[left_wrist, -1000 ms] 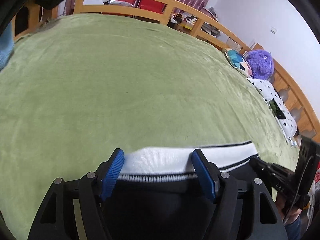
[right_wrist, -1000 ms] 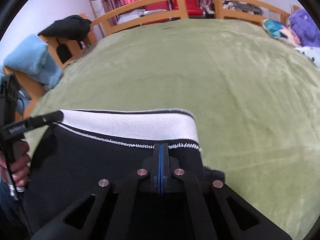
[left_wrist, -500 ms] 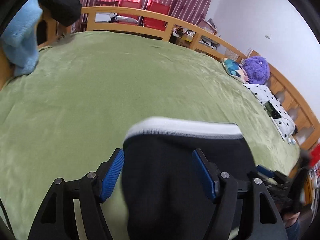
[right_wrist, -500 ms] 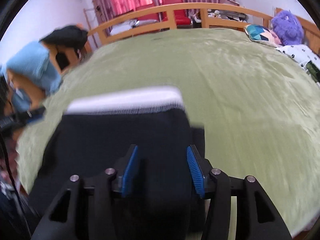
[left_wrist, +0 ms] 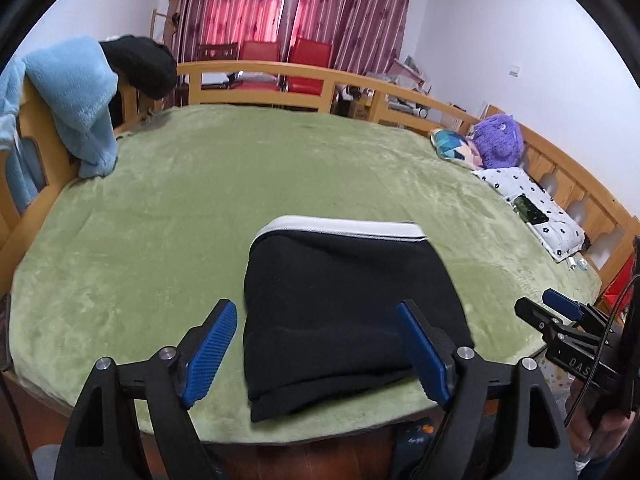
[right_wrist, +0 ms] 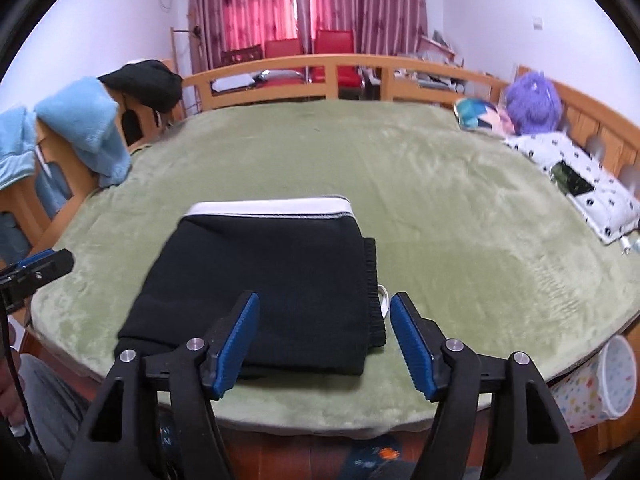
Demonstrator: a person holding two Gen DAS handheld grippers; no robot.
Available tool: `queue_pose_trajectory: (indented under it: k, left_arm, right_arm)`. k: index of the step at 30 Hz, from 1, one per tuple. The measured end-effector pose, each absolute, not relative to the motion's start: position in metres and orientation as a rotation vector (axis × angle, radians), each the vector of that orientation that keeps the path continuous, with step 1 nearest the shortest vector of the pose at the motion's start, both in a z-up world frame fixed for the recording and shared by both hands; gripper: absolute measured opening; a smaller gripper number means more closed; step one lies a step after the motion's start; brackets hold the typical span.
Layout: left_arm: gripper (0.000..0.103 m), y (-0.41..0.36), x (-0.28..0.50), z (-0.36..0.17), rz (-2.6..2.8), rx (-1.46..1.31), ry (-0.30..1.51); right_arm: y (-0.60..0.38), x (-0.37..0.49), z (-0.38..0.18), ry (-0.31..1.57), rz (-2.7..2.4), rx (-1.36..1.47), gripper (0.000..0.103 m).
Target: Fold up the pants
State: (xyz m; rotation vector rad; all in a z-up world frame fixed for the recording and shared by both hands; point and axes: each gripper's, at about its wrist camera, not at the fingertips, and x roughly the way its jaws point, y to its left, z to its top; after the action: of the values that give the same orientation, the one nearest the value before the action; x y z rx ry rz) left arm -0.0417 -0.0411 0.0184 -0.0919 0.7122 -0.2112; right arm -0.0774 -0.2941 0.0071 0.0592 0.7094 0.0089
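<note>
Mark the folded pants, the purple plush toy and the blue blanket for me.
folded pants [left_wrist: 344, 304]: left wrist view, middle of the black top layer.
purple plush toy [left_wrist: 500, 140]: left wrist view, centre of its furry body.
blue blanket [right_wrist: 92, 128]: right wrist view, part draped over the rail.

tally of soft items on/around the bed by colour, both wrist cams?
Black: 2, the folded pants and a black garment on the bed rail
Light blue: 1, a fleece blanket draped on the rail
Purple: 1, a plush toy
Teal patterned: 1, a cushion
White with black spots: 1, a pillow
Green: 1, the bed cover
Total: 7
</note>
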Motion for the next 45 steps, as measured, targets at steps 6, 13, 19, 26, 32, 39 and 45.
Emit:
queue_pose_trajectory:
  k: [6,13,19,26,32,39,45]
  left_arm:
    - [0.092,-0.050,-0.059,0.037,-0.217,-0.077,0.684]
    - [0.094,-0.057,-0.078,0.046,-0.205,-0.071,0.656]
    - [0.094,-0.052,-0.081,0.049,-0.202,-0.073,0.652]
    - [0.095,-0.054,-0.083,0.049,-0.197,-0.072,0.654]
    - [0.095,-0.052,-0.085,0.050,-0.199,-0.073,0.651]
    - [0.095,-0.048,-0.087,0.051,-0.194,-0.082,0.651]
    - [0.095,-0.049,-0.089,0.051,-0.193,-0.082,0.652]
  right_arm:
    - [-0.295,-0.095,0.018,0.712,-0.001,0.084,0.072]
    - [-0.299,-0.108,0.025,0.677,-0.037,0.091,0.098]
    - [-0.300,-0.114,0.028,0.666,-0.047,0.090,0.100]
    - [-0.304,-0.118,0.028,0.669,-0.051,0.105,0.100]
    - [-0.303,-0.119,0.028,0.667,-0.054,0.103,0.100]
    - [-0.305,-0.119,0.028,0.667,-0.055,0.101,0.100]
    - [-0.307,-0.120,0.028,0.667,-0.057,0.099,0.100]
